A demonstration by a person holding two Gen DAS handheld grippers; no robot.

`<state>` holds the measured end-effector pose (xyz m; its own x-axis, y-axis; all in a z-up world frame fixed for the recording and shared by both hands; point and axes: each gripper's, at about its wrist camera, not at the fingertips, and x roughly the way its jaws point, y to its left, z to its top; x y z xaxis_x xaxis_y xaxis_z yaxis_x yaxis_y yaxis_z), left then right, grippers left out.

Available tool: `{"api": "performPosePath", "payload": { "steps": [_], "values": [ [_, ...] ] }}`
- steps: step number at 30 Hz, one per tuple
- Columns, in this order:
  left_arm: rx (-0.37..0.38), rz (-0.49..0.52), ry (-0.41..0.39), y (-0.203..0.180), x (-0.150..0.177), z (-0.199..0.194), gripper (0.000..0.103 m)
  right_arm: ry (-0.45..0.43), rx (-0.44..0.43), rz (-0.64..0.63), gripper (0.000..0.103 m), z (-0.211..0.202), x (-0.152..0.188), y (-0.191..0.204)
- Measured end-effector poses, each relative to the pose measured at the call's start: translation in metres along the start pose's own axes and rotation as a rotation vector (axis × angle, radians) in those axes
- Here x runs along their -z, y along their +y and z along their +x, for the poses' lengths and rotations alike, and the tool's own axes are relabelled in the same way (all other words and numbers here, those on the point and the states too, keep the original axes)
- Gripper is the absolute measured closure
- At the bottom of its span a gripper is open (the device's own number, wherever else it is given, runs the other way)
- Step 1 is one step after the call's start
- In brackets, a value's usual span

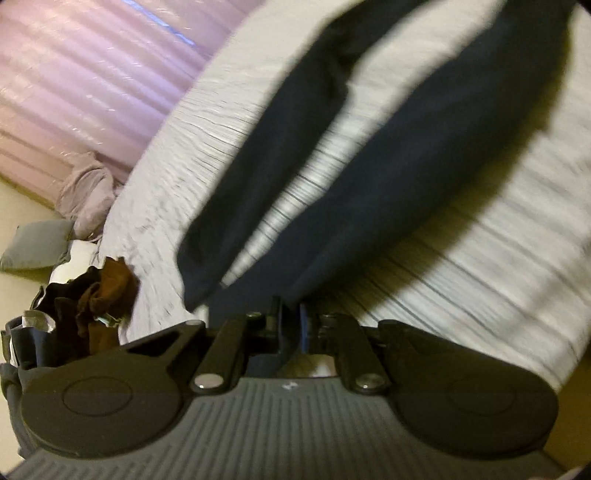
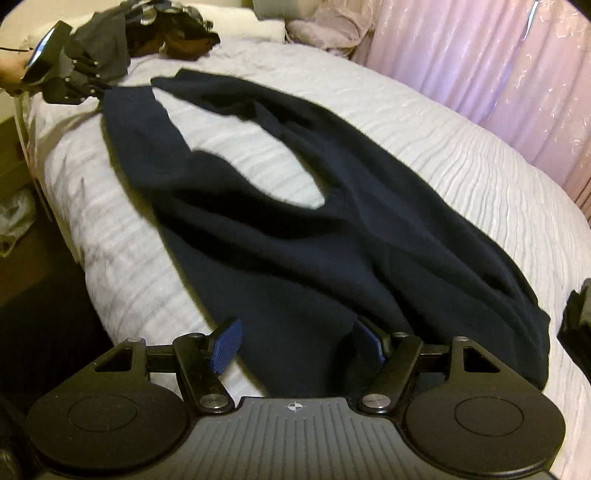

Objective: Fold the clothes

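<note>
Left wrist view: the left gripper has its jaws drawn together, pinching the near end of a pair of dark navy trousers at the hem of one leg; the two legs fan away from the gripper in a narrow V across a bed dressed in a white ribbed cover; the frame is streaked with blur; at the bed's far left edge sits a heap of dark and brown clothes, with a grey cushion and a bundle of lilac fabric beyond it; a pale pink curtain fills the upper left.

Right wrist view: the right gripper stands spread wide, blue pads well apart, with the waist end of the trousers lying between them; neither pad is seen pressing on the cloth; the garment stretches away across the bed, its legs parting around a patch of bare white cover; at the far left end the left gripper meets the tip of one leg, a hand partly visible behind it; the clothes heap lies at the head of the bed beside a white pillow; the pink curtain hangs along the right.
</note>
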<state>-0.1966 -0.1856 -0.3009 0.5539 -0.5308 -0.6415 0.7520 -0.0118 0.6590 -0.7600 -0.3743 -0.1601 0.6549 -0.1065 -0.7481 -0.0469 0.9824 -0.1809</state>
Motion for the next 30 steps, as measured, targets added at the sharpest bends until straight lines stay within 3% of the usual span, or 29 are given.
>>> {"api": "performPosePath", "payload": {
  "steps": [5,10,19,21,28,29,30],
  "values": [
    [-0.034,-0.046,-0.044,0.022,-0.029,0.012,0.095,-0.037,-0.025,-0.046,0.033,0.012,-0.019,0.014],
    [-0.075,-0.074,-0.068,0.031,-0.050,0.017,0.095,-0.029,-0.023,-0.181,0.033,0.028,-0.025,0.040],
    [-0.099,-0.104,-0.049,0.042,-0.072,0.036,0.097,0.002,0.103,-0.390,0.034,0.033,0.005,0.063],
    [-0.096,-0.105,-0.034,0.042,-0.074,0.037,0.096,0.005,0.117,-0.441,0.049,0.033,0.011,0.068],
    [-0.094,-0.098,-0.006,0.037,-0.066,0.030,0.096,0.004,0.140,-0.633,0.051,0.053,0.028,0.097],
    [-0.093,-0.088,-0.002,0.036,-0.063,0.025,0.096,-0.003,0.149,-0.652,0.058,0.057,0.031,0.096],
    [-0.092,-0.077,0.001,0.034,-0.060,0.021,0.096,-0.007,0.156,-0.666,0.095,0.060,0.033,0.094]
  ]
}}
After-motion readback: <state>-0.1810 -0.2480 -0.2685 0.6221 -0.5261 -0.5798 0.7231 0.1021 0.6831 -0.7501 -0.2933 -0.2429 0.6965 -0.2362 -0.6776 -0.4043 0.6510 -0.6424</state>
